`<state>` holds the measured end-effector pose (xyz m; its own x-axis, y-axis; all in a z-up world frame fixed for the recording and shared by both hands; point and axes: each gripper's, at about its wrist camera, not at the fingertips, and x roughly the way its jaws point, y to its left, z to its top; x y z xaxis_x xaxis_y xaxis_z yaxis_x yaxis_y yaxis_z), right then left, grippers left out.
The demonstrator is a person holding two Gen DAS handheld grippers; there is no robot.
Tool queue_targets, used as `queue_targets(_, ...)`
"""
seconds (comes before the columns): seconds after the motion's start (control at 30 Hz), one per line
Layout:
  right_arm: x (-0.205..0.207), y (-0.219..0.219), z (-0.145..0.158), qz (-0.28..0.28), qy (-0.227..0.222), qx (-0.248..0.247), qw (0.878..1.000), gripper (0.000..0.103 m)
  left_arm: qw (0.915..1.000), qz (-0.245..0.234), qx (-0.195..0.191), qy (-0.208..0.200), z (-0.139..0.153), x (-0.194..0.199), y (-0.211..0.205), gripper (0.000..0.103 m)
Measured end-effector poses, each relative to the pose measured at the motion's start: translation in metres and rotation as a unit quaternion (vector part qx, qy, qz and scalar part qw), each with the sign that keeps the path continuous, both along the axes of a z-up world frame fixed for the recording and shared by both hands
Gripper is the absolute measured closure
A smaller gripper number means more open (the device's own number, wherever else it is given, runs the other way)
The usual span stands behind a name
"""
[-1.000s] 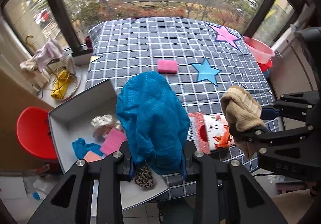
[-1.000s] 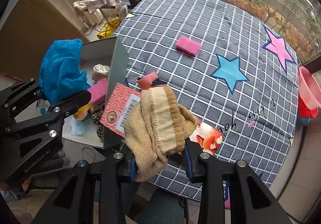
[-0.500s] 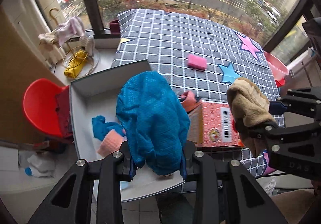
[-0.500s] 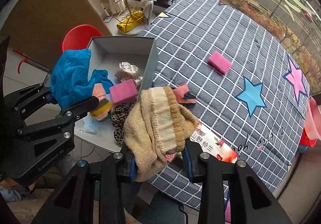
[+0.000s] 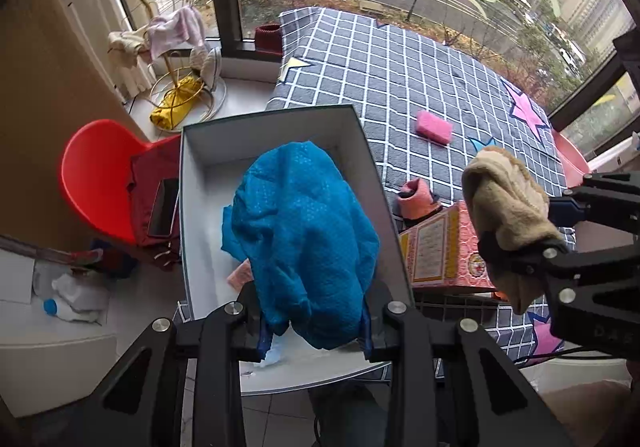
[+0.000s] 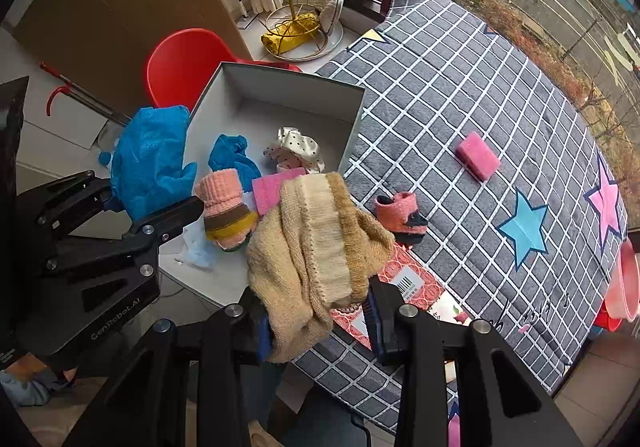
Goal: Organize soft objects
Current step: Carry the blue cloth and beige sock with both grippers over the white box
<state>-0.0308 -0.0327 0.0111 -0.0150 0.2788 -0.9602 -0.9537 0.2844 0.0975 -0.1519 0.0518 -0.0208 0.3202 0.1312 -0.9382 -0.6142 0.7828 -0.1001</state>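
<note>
Both wrist fisheyes look steeply down from close above. The left view faces the open box (image 5: 276, 135); the right faces the checked surface (image 6: 460, 95). Both share the box and surface.

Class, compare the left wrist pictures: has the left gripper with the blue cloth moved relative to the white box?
Yes. The left gripper with the blue cloth has shifted leftward, from beside the white box to over it.

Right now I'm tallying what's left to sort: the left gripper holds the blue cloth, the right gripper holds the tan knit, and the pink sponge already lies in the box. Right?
Not quite. The pink sponge lies on the checked cover, outside the box, as the right wrist view shows. The left gripper does hold the blue cloth, the right gripper the tan knit.
</note>
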Motion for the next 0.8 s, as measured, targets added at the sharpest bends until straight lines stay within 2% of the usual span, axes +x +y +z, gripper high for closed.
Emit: queue_targets(0.8, -0.011, 0.040, -0.025, 0.022, 0.024, -0.033, 0.999, 0.066, 0.9985, 0.036, -0.032, 0.025, -0.028, -0.021, 0.023, 0.068)
